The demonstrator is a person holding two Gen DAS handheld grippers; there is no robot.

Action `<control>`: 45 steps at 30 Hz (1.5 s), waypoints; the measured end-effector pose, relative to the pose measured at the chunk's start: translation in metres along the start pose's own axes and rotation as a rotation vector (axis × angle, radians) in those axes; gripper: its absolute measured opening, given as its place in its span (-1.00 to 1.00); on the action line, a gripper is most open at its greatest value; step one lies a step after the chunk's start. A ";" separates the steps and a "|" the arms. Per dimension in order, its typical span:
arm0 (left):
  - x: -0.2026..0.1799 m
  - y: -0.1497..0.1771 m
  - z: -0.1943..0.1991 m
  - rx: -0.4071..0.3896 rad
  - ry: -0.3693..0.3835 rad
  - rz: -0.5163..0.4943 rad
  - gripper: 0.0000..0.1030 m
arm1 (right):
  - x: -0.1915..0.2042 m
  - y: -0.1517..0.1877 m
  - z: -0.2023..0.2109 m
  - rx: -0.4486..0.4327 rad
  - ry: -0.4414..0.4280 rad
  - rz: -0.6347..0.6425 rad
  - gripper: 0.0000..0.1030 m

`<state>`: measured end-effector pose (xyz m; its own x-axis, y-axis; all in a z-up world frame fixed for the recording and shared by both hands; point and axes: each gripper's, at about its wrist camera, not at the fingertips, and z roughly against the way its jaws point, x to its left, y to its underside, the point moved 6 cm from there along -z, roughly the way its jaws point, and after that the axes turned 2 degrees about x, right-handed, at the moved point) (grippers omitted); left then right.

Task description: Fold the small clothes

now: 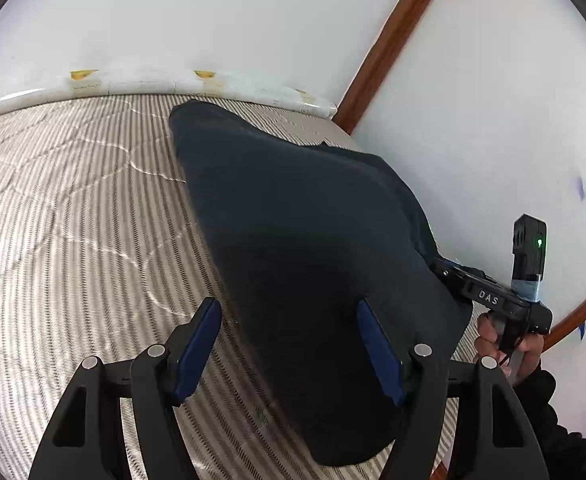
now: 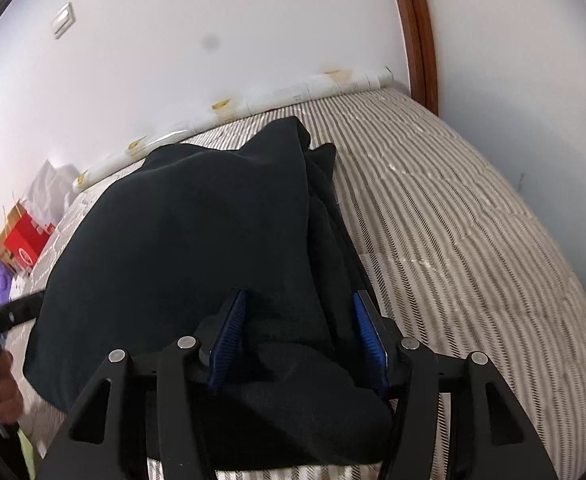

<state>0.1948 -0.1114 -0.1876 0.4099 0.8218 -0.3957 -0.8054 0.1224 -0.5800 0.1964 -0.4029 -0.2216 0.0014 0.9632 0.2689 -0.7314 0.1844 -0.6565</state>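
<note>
A dark garment is seen lying folded on a striped bedcover, close to a white wall and a brown wooden trim. In the left wrist view, the left gripper is held with its jaws apart over the garment's near edge; its blue pads are not pressed on the cloth, one being over the bedcover and the other over the garment. In the right wrist view, the right gripper is shown with its jaws spread, a thick fold of the garment lying between the pads without being pinched. The right gripper is also seen in the left view at the garment's far side, held by a hand in a dark sleeve. A red box is visible beyond the bed's left edge.
</note>
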 end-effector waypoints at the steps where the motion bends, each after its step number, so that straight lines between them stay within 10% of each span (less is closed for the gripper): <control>1: 0.000 0.001 -0.004 0.011 0.012 0.015 0.33 | -0.001 -0.001 -0.002 0.005 -0.003 -0.015 0.07; 16: -0.029 0.067 0.015 -0.050 -0.147 -0.244 0.26 | 0.002 0.002 0.002 0.010 0.016 -0.024 0.07; 19: -0.031 0.060 0.005 -0.059 -0.189 -0.236 -0.10 | 0.001 0.001 0.001 0.019 0.015 -0.032 0.04; 23: -0.035 0.055 0.006 -0.089 -0.217 -0.260 -0.61 | 0.008 -0.001 0.002 0.013 -0.012 -0.024 -0.52; 40: 0.091 0.063 0.100 -0.169 -0.366 -0.030 -0.71 | 0.168 -0.003 -0.037 0.028 -0.200 0.111 -0.65; 45: 0.114 0.069 0.111 -0.144 -0.307 0.044 -0.58 | 0.185 0.003 -0.029 0.005 -0.184 0.162 -0.64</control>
<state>0.1382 0.0526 -0.1938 0.2105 0.9563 -0.2029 -0.7417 0.0210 -0.6704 0.2137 -0.2188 -0.1943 -0.2402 0.9282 0.2842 -0.7155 0.0286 -0.6981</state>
